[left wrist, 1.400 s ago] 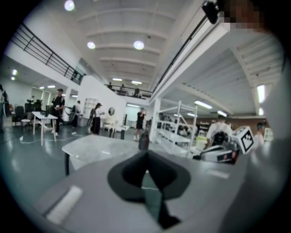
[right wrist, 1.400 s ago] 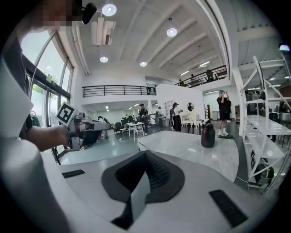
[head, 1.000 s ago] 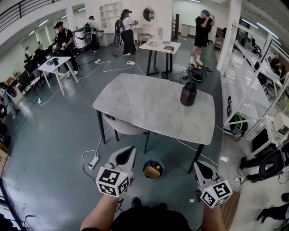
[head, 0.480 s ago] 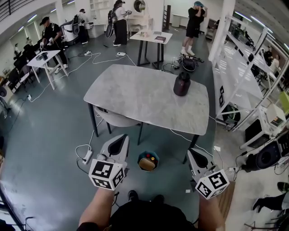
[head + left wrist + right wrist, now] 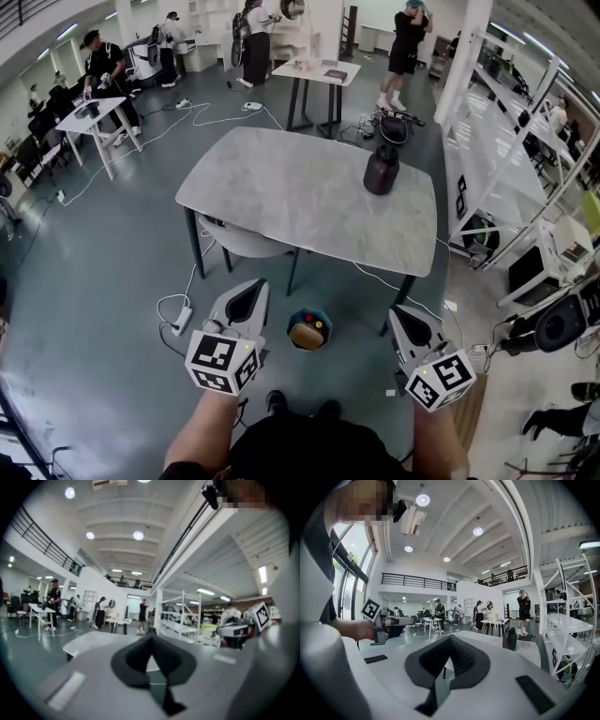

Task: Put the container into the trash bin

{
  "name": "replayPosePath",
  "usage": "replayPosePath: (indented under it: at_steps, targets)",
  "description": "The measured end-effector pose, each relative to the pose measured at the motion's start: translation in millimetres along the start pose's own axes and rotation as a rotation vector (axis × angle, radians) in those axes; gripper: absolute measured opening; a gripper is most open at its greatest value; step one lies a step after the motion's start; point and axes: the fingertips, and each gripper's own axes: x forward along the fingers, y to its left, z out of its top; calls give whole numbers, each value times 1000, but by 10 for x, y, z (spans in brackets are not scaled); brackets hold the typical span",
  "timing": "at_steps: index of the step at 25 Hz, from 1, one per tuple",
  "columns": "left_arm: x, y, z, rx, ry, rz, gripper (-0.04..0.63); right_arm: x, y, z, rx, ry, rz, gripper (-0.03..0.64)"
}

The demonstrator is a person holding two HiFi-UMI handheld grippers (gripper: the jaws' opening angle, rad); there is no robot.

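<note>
My left claw (image 5: 252,289) and right claw (image 5: 403,315) are pinched together, empty. Container (image 5: 381,171) stands on surface (image 5: 281,202), trash bin (image 5: 309,331) on floor. Likely approach: reach, open, grasp.

Both forearms, left (image 5: 200,429) and right (image 5: 439,439), reach forward from the near edge, well apart. The left hand-held gripper (image 5: 253,286) and the right hand-held gripper (image 5: 401,314) point toward the far side, each with jaws closed tip to tip on nothing.
</note>
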Motion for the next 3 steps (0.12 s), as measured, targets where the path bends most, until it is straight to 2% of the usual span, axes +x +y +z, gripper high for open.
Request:
replayPosePath:
  at_steps: [3]
  targets:
    - [-25, 42, 28, -3, 2, 5, 5, 31, 9, 42, 3, 1, -5, -9]
